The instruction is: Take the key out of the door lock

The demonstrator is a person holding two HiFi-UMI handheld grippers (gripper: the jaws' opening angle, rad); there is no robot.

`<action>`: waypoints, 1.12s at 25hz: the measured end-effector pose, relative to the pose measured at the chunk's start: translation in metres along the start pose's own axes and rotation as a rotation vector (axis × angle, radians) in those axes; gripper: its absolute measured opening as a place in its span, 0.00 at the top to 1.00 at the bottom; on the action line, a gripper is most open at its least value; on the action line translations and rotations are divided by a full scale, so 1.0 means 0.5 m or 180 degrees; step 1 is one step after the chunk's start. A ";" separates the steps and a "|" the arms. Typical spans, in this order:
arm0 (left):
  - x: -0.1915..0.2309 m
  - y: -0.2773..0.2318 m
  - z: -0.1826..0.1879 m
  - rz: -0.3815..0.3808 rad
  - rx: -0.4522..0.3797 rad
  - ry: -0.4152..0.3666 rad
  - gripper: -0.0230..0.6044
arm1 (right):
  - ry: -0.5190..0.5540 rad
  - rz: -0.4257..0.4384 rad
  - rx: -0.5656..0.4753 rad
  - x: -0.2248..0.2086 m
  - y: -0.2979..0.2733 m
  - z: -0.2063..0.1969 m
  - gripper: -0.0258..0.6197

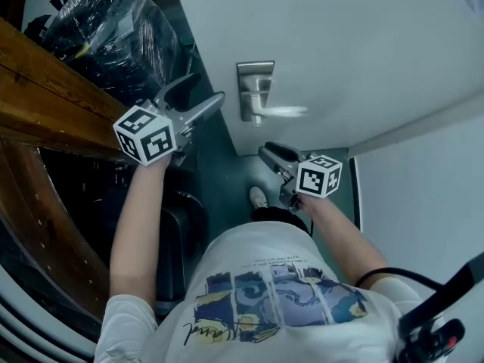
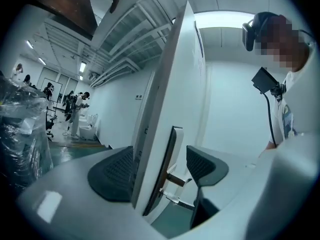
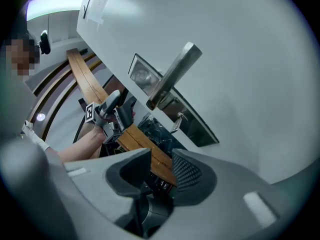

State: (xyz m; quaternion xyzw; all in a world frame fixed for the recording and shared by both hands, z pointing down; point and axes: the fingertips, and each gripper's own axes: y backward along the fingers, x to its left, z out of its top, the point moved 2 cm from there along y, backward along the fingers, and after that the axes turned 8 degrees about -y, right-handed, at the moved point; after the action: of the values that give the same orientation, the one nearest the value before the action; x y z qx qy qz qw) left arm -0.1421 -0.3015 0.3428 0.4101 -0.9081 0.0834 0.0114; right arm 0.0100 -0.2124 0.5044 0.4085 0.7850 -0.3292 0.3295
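A white door (image 1: 340,44) carries a metal lock plate (image 1: 255,89) with a lever handle (image 1: 281,111). In the right gripper view, a small key (image 3: 177,122) sticks out of the lock plate (image 3: 150,84) below the handle (image 3: 172,76). My right gripper (image 3: 161,172) is open and empty, a short way below the key. In the head view it (image 1: 268,154) hangs under the plate. My left gripper (image 1: 200,95) is open at the door's edge. Its jaws straddle that edge (image 2: 160,134), with the plate (image 2: 169,164) near the right pad (image 2: 205,166).
A curved wooden rail (image 1: 45,89) runs along the left, with a black plastic-wrapped load (image 1: 113,29) behind it. A white wall (image 1: 423,203) stands right of the door. My shoe (image 1: 258,197) is on the green floor. People (image 2: 77,109) stand far off in the hall.
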 end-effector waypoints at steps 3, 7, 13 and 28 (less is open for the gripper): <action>0.025 -0.025 0.013 -0.0071 -0.0022 -0.0006 0.40 | -0.0032 -0.0002 0.0022 -0.007 -0.009 0.006 0.78; 0.043 -0.050 0.023 -0.0195 -0.0065 0.0015 0.38 | -0.0066 -0.0005 0.0045 -0.018 -0.017 0.011 0.77; 0.046 -0.087 0.049 -0.0452 -0.0185 0.0077 0.37 | -0.0200 0.0008 0.0076 -0.037 -0.038 0.016 0.77; 0.024 -0.097 0.056 -0.0693 -0.0215 0.0098 0.55 | -0.0683 0.0227 -0.0154 -0.039 -0.087 0.067 0.76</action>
State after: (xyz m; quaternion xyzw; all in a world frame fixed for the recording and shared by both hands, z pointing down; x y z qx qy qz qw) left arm -0.1126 -0.3463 0.3230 0.5044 -0.8602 0.0574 0.0482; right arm -0.0100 -0.2665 0.5116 0.3905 0.7379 -0.3400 0.4330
